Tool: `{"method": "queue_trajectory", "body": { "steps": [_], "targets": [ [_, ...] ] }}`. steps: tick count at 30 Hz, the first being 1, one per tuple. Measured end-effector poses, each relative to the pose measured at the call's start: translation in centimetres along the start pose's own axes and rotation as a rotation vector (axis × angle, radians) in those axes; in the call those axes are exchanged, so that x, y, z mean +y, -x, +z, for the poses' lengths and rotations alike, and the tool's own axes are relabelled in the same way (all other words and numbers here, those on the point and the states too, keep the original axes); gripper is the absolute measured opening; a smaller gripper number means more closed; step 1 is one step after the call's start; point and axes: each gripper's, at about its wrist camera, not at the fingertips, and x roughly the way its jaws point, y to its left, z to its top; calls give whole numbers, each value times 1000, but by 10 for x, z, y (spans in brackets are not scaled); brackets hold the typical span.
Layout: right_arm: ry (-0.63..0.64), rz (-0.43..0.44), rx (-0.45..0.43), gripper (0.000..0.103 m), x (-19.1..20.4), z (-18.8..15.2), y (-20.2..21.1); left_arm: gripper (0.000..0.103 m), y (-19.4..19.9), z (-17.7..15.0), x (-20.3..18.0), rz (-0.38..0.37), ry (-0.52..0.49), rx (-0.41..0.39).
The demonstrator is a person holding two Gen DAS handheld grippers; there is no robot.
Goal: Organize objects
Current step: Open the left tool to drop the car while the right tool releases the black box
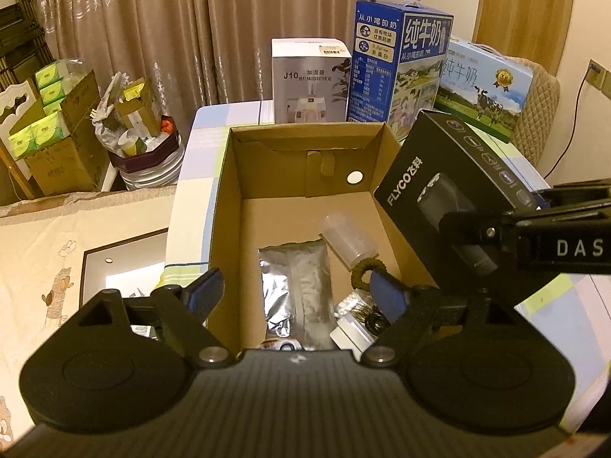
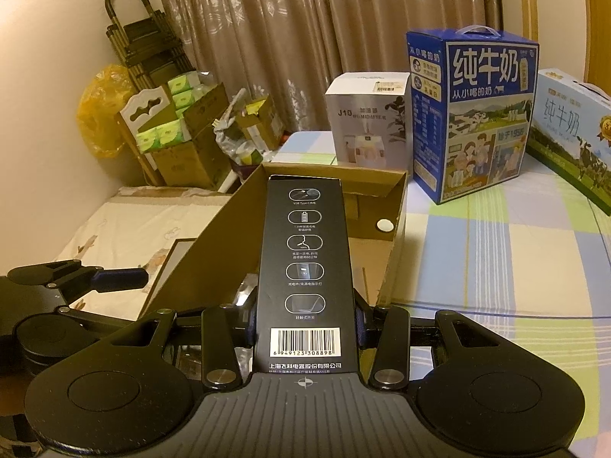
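The black FLYCO box (image 2: 303,267) is clamped between the two fingers of the right tongs (image 2: 305,324), its barcode end nearest the camera and its far end reaching out over the open cardboard box (image 1: 244,206). From the left wrist view the same black box hangs tilted above the cardboard box's right wall, with the right tongs coming in from the right edge. The left tongs (image 1: 298,294) are spread wide and grasp nothing, their blue-padded fingers (image 1: 204,292) straddling the near end of the cardboard box. Inside it lie a silver foil pouch (image 1: 298,290), a translucent plastic cup (image 1: 347,242) on its side, a dark ring (image 1: 366,273) and a few small items at the near wall that are too hidden to name. The cardboard box sits on a bench with a checked cloth (image 2: 496,259). Behind it stand a white humidifier box (image 1: 309,80), a tall blue milk carton (image 1: 401,72) and a lighter blue milk carton (image 1: 485,87).
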Motion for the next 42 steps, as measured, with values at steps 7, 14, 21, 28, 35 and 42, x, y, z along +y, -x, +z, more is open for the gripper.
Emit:
{"method": "queue_trajectory", "body": {
  "steps": [7, 14, 21, 28, 35, 42],
  "targets": [
    [3, -1, -5, 41, 3, 3, 3, 81, 7, -1, 3, 4, 3, -4],
    [-1, -9, -7, 41, 5, 8, 1, 81, 10, -1, 5, 9, 9, -5],
    [-61, 19, -45, 43, -2, 14, -7, 81, 8, -2, 9, 15, 18, 0],
    [-90, 9, -57, 79, -19, 12, 0, 80, 18, -10, 13, 22, 37, -6],
    [-83, -13, -18, 79, -21, -12, 20, 81, 33, -18, 5, 25, 50, -18],
    [-71, -12, 7, 79, -12, -36, 46, 91, 57, -32, 0, 48, 70, -23]
  ]
}}
